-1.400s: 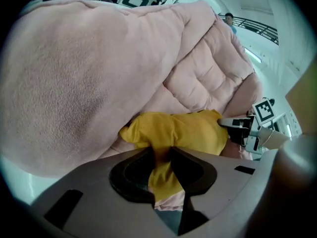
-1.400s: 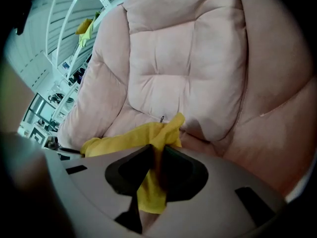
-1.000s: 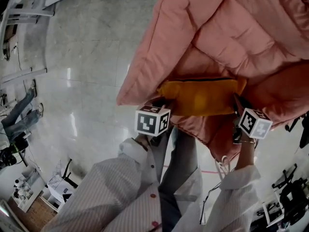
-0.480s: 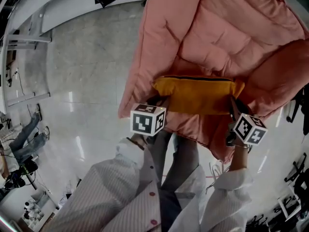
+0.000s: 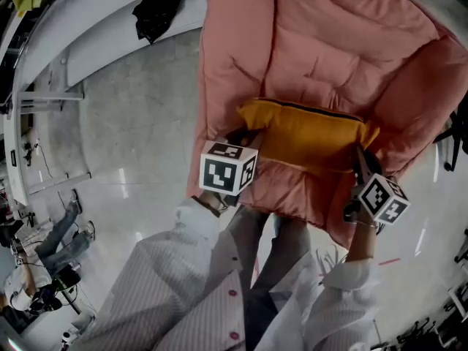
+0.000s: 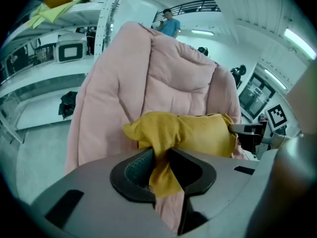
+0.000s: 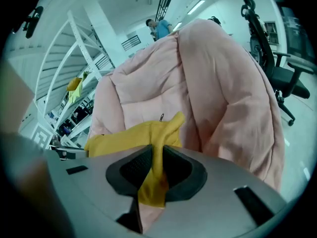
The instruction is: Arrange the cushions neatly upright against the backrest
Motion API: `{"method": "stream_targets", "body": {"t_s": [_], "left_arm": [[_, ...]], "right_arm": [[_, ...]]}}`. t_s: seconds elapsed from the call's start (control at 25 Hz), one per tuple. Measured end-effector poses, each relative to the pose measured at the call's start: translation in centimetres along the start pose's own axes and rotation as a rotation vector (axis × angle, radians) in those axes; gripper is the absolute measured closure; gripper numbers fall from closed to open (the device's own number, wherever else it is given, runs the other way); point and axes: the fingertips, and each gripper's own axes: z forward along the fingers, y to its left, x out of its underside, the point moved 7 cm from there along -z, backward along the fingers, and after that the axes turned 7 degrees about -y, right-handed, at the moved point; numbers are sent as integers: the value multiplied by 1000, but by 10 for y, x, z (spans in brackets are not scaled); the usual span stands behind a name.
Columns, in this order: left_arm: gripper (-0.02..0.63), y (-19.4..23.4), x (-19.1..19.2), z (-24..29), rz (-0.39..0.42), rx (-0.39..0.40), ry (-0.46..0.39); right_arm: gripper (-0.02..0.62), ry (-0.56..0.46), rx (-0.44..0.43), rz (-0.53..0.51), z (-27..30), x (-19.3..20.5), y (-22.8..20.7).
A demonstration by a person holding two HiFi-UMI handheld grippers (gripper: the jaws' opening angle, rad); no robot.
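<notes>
A mustard-yellow cushion [image 5: 307, 137] with a dark zip along its top edge lies across the seat of a pink padded chair [image 5: 329, 42], below the backrest. My left gripper [image 5: 245, 139] is shut on the cushion's left corner [image 6: 159, 148], the yellow fabric pinched between its jaws. My right gripper [image 5: 358, 156] is shut on the cushion's right corner [image 7: 156, 170]. In the left gripper view the cushion [image 6: 193, 133] stretches right toward the other gripper [image 6: 247, 130], with the chair's backrest [image 6: 163, 68] rising behind it.
The chair stands on a glossy grey floor [image 5: 131, 145]. A white curved bench [image 5: 88, 13] with a black garment [image 5: 157, 13] runs at the upper left. A black office chair [image 7: 277, 68] stands to the right. A person in blue [image 6: 171, 24] stands far behind.
The cushion, held at both corners, has moved up the seat toward the backrest. Both grippers kept their grip, and the view has swung so more of the backrest shows.
</notes>
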Motion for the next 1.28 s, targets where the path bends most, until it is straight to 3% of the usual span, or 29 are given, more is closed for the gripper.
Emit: {"method": "stream_targets", "body": {"t_s": [0.28, 0.48, 0.88, 1.28], "left_arm": [[495, -8, -29, 33, 88, 26, 12], [494, 0, -35, 53, 61, 29, 24], [491, 9, -35, 88, 2, 9, 49], [474, 14, -16, 103, 0, -22, 85]], "right_arm": [[522, -23, 40, 87, 7, 4, -26], [522, -12, 56, 125, 20, 6, -33], [522, 51, 92, 86, 51, -1, -49], [521, 98, 102, 39, 62, 15, -57]]}}
